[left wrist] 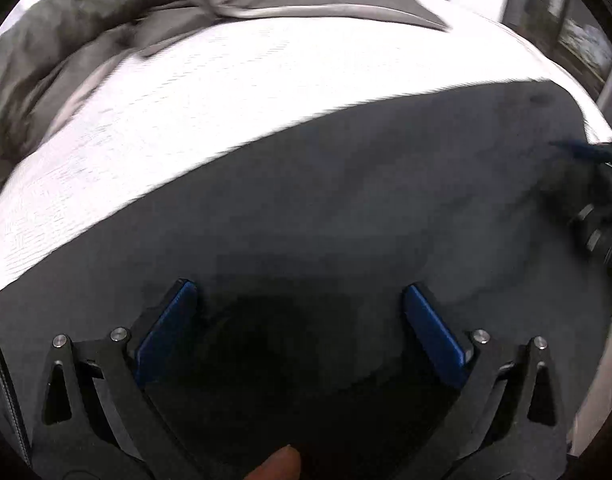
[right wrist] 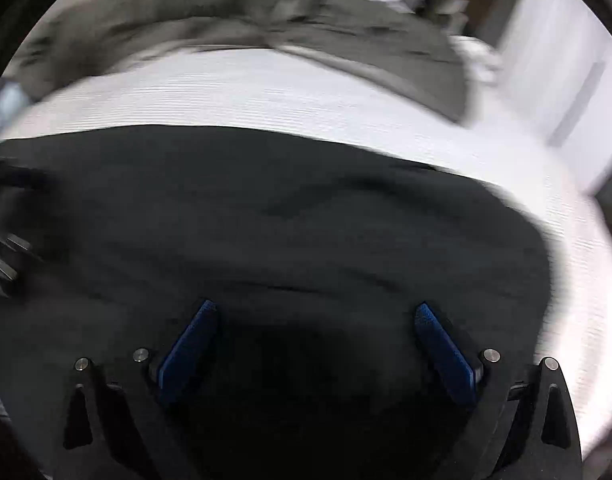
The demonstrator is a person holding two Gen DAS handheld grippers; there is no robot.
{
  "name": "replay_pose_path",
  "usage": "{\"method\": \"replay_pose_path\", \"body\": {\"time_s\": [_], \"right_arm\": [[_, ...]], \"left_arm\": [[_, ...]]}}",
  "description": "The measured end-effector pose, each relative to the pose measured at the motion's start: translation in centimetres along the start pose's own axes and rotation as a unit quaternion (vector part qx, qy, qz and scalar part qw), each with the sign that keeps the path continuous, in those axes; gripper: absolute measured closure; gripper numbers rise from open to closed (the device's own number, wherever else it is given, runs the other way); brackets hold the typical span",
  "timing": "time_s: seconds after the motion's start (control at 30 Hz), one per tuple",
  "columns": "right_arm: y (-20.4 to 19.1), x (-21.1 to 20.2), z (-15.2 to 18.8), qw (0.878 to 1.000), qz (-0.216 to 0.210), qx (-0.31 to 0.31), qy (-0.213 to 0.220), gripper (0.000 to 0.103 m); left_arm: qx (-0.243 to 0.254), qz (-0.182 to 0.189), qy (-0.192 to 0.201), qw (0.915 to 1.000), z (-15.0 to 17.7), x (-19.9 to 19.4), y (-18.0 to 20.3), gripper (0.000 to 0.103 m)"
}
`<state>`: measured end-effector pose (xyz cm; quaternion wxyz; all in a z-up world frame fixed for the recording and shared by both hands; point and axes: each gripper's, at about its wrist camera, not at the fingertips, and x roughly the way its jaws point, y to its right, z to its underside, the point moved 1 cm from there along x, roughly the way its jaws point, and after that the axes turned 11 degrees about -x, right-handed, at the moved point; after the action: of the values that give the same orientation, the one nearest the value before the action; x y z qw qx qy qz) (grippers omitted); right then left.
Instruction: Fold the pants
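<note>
The dark pants (left wrist: 346, 208) lie spread flat on a white bed sheet (left wrist: 186, 112); they also fill the right wrist view (right wrist: 266, 220). My left gripper (left wrist: 300, 292) is open, its blue pads wide apart just above the cloth, holding nothing. My right gripper (right wrist: 316, 312) is open too, over the pants, empty. The right gripper shows at the right edge of the left wrist view (left wrist: 598, 208); the left gripper shows blurred at the left edge of the right wrist view (right wrist: 6, 240).
A rumpled grey-green blanket (left wrist: 86, 40) lies across the far side of the bed, also in the right wrist view (right wrist: 226, 20). The white sheet (right wrist: 306, 92) runs between blanket and pants. A wall and window (left wrist: 578, 32) stand at the far right.
</note>
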<state>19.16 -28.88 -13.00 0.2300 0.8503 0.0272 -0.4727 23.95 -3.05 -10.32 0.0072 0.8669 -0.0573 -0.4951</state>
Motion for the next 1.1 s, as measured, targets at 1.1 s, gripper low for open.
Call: {"method": "replay_pose_path", "body": {"time_s": [1.1], "right_arm": [[7.7,4.4,-4.2,0.991,0.095,0.091,-0.038,0.003]], "left_arm": [[-0.06,-0.024,0.017,0.9978,-5.5,0.2,-4.7,0.001]]}}
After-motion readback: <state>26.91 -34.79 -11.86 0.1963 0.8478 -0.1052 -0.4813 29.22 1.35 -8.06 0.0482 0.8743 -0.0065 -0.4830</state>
